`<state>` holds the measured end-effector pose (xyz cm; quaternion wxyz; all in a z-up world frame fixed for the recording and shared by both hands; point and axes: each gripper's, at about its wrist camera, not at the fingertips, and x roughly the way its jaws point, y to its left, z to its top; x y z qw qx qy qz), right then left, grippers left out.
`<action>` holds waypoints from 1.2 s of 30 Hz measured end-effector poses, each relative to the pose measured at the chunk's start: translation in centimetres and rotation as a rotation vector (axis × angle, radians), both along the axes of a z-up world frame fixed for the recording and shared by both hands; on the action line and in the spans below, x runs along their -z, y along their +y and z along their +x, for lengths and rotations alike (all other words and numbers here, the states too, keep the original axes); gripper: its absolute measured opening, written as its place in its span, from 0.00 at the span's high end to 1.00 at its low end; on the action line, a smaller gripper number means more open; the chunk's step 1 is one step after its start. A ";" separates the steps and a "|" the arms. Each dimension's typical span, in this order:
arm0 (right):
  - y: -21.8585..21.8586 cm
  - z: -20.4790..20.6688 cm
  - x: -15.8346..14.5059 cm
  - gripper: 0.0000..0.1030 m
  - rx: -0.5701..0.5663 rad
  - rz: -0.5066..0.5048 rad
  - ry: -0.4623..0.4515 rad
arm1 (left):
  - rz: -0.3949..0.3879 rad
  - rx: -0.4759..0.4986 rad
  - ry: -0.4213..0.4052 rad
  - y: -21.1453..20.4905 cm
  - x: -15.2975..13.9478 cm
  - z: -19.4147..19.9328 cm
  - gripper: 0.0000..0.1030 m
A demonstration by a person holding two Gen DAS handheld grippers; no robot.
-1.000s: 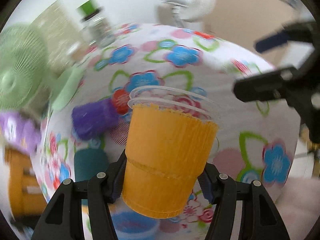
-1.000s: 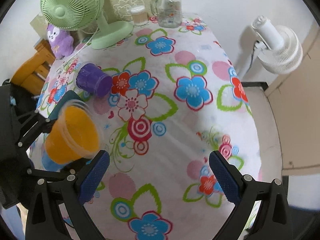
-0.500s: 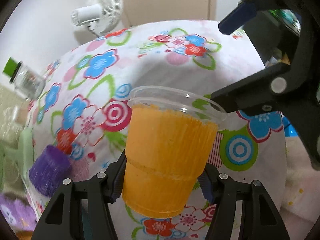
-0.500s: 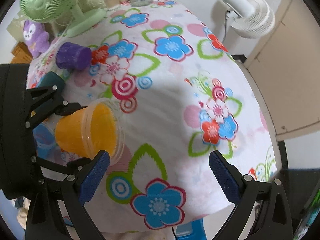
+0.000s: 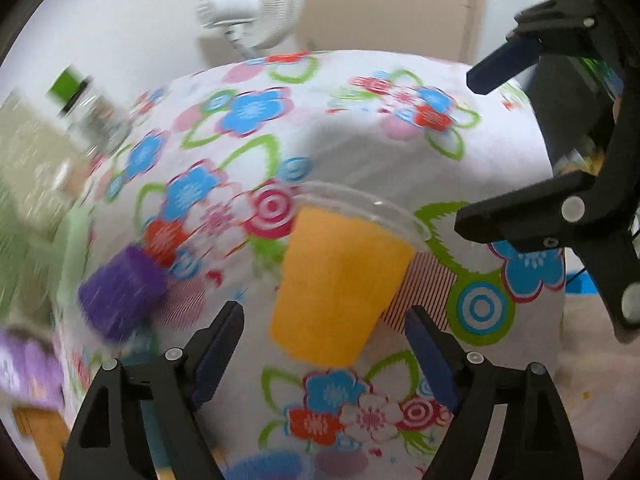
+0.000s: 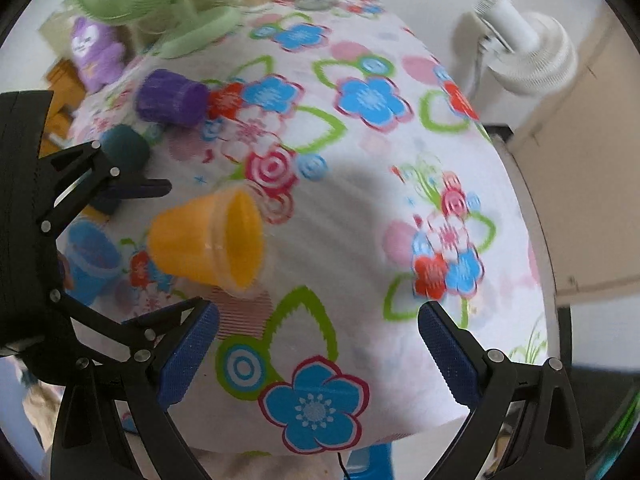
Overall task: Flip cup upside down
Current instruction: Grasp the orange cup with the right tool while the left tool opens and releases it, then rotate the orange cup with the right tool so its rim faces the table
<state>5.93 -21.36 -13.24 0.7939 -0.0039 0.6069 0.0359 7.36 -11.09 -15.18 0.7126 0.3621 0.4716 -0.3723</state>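
The orange cup [image 5: 340, 284] with a clear rim is free of my left gripper [image 5: 326, 354], whose jaws stand open wide on either side of it. In the right wrist view the orange cup [image 6: 208, 244] lies tilted on its side over the flowered tablecloth [image 6: 360, 184], mouth toward the right; whether it touches the cloth I cannot tell. My right gripper [image 6: 318, 356] is open and empty near the table's front edge. It also shows in the left wrist view [image 5: 560, 140], at the right.
A purple cup [image 6: 170, 98] lies on its side at the left. A dark teal cup [image 6: 126, 150] and a blue cup [image 6: 90, 258] stand near the left gripper. A green fan [image 6: 132, 0], a purple plush [image 6: 94, 50] and a jar [image 5: 88, 116] are at the back. A white fan [image 6: 524, 54] stands beyond the table.
My left gripper has opened and let go of the orange cup, which now tips over toward the cloth. Both views have shifted and are blurred by motion.
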 end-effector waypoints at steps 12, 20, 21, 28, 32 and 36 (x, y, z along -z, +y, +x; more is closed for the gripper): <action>2.9 3.5 -3.9 0.02 -0.330 0.025 -0.097 | -0.184 -0.734 0.086 6.3 -4.4 0.3 0.11; 5.6 4.1 -4.3 0.02 -0.565 0.000 -0.114 | -0.236 -1.066 0.079 8.7 -4.6 -2.1 0.11; 5.9 4.2 -4.2 0.02 -0.596 -0.006 -0.110 | -0.241 -1.096 0.082 8.9 -4.4 -2.2 0.11; 8.0 5.0 -2.5 0.02 -0.798 -0.068 -0.063 | -0.281 -1.280 0.143 9.9 -2.6 -3.6 0.11; 8.9 5.5 -0.4 0.02 -0.887 -0.102 0.000 | -0.239 -1.321 0.148 9.6 -1.4 -3.8 0.11; 9.6 5.7 1.2 0.03 -0.963 -0.130 0.035 | -0.204 -1.338 0.157 9.5 -0.1 -3.9 0.12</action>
